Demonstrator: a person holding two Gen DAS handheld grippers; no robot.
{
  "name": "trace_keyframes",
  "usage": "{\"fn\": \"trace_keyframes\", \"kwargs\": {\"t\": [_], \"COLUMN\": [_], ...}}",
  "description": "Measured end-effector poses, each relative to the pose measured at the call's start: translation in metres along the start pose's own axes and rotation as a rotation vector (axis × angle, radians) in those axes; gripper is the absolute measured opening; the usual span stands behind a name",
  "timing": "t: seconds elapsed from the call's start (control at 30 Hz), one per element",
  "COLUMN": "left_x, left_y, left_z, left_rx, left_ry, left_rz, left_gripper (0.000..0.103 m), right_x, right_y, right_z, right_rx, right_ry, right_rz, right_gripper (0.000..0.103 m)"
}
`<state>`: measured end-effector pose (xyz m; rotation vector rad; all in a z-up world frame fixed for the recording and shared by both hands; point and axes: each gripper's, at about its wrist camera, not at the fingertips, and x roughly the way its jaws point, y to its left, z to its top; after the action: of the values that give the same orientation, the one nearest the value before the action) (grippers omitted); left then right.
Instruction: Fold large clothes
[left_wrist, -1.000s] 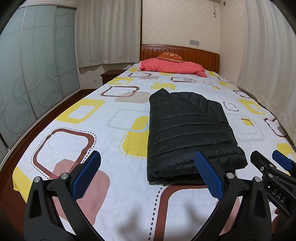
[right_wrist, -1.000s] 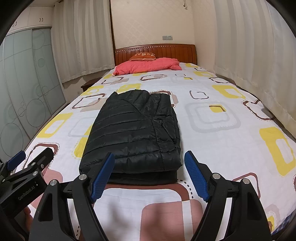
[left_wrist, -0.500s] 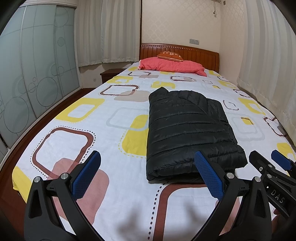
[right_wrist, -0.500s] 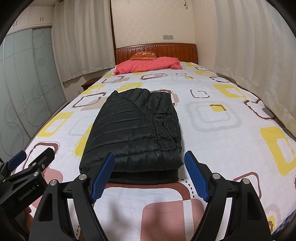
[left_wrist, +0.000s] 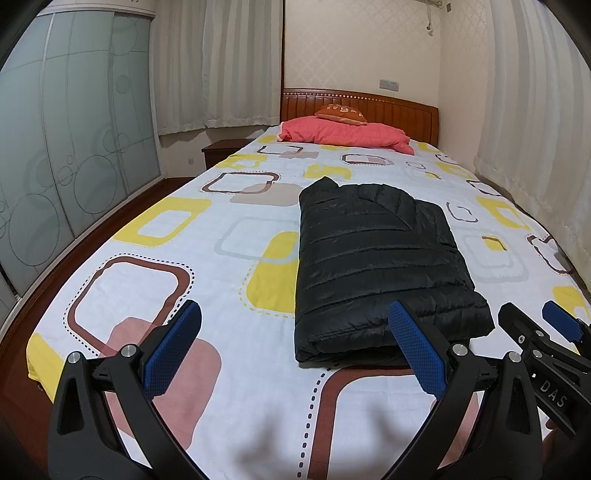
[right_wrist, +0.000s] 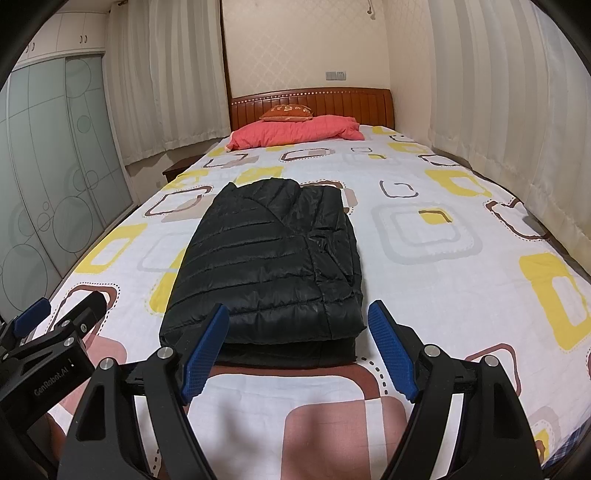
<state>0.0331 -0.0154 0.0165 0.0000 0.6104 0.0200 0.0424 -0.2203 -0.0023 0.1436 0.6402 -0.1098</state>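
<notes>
Meanwhile both tools, left tool and right tool, stay spread wide, folded jacket unmoved.

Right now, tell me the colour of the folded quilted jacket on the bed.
Black; the folded quilted jacket shows best in the right wrist view.

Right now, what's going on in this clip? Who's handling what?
A person holds a two-finger claw in each hand at the foot of a bed. A black puffer jacket lies folded into a compact rectangle on the patterned bedspread. The left claw and the right claw are both open and empty, just short of the jacket's near edge, touching nothing. A pink pillow sits by the headboard.
</notes>
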Motion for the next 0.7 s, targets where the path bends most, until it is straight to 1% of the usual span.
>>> {"fn": "trace_keyframes", "kwargs": {"t": [0.4,0.57,0.7], "left_x": [0.0006,0.0009,0.0059], "left_y": [-0.0002,-0.0019,-0.0031], "left_z": [0.0003,0.0,-0.001], "left_rx": [0.016,0.022,0.017], "left_ry": [-0.017,-0.027,-0.01], "left_rz": [0.005,-0.009,-0.033], "left_gripper": [0.101,0.101,0.101], "right_x": [0.0007,0.0022,0.0057], "right_y": [0.0021,0.0009,-0.0001], "right_z": [-0.0004,-0.0016,-0.0036], "right_rx": [-0.001,0.0,-0.002], "right_ry": [0.006,0.009,0.017], "right_rz": [0.0,0.0,0.0], "right_gripper": [0.077,0.077,0.077]}}
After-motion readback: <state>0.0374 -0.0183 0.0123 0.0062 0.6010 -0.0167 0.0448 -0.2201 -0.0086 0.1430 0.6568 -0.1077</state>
